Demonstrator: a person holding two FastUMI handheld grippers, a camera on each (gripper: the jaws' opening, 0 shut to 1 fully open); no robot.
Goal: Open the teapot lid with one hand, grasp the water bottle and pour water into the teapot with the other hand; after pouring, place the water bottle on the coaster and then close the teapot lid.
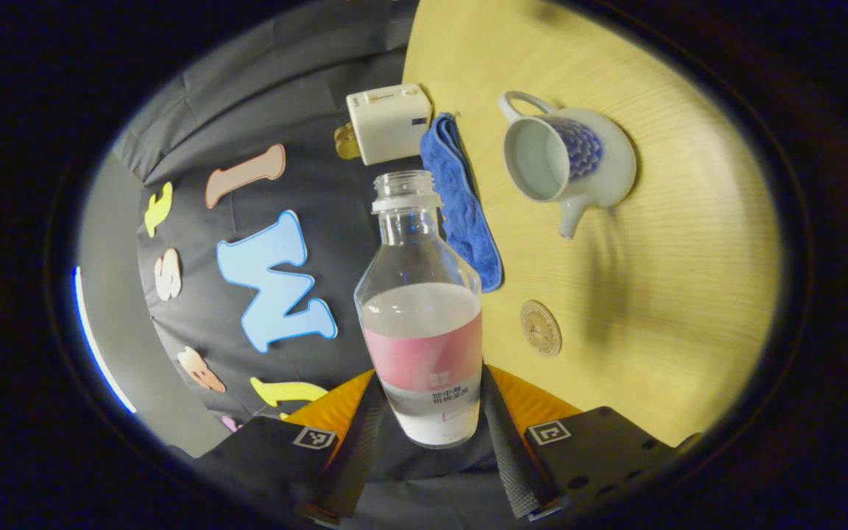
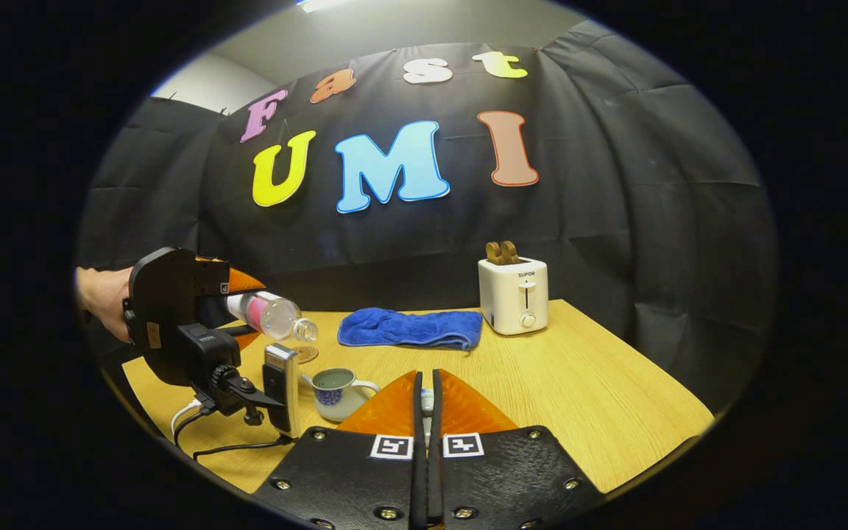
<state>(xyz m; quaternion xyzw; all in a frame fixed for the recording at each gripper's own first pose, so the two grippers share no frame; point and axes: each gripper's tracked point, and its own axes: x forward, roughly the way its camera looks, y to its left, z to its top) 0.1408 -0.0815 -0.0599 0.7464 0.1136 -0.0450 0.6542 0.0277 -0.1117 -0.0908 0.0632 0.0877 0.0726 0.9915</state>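
Light wooden table (image 2: pixel 578 383) with fine grain, set in a booth walled by creased black cloth (image 2: pixel 652 221); pale ceiling with a light strip above the cloth in the right gripper view.

On the table: white toaster (image 2: pixel 514 294) with two slices standing in its slots, back near the wall; folded blue towel (image 2: pixel 411 327) just beside it; round coaster (image 1: pixel 540 327) bare on the wood, near the towel's end; teapot (image 1: pixel 567 158) lidless, mouth agape, spout toward the coaster.

Left gripper (image 1: pixel 435 434) clamped on the bottle (image 1: pixel 424 324) — both fingers pressing its lower body at the label. Bottle uncapped, roughly half full, held off the table. In the right gripper view, same bottle (image 2: pixel 271 313) tilted, neck lower than base, above and just left of the teapot (image 2: pixel 337 391), with a hand (image 2: pixel 104 298) behind that gripper (image 2: pixel 236 309) and cables trailing onto the wood.

Right gripper (image 2: pixel 428 412) clenched, fingers nearly touching, a small white thing (image 2: pixel 428 401) pinched between the tips — too hidden to tell what.
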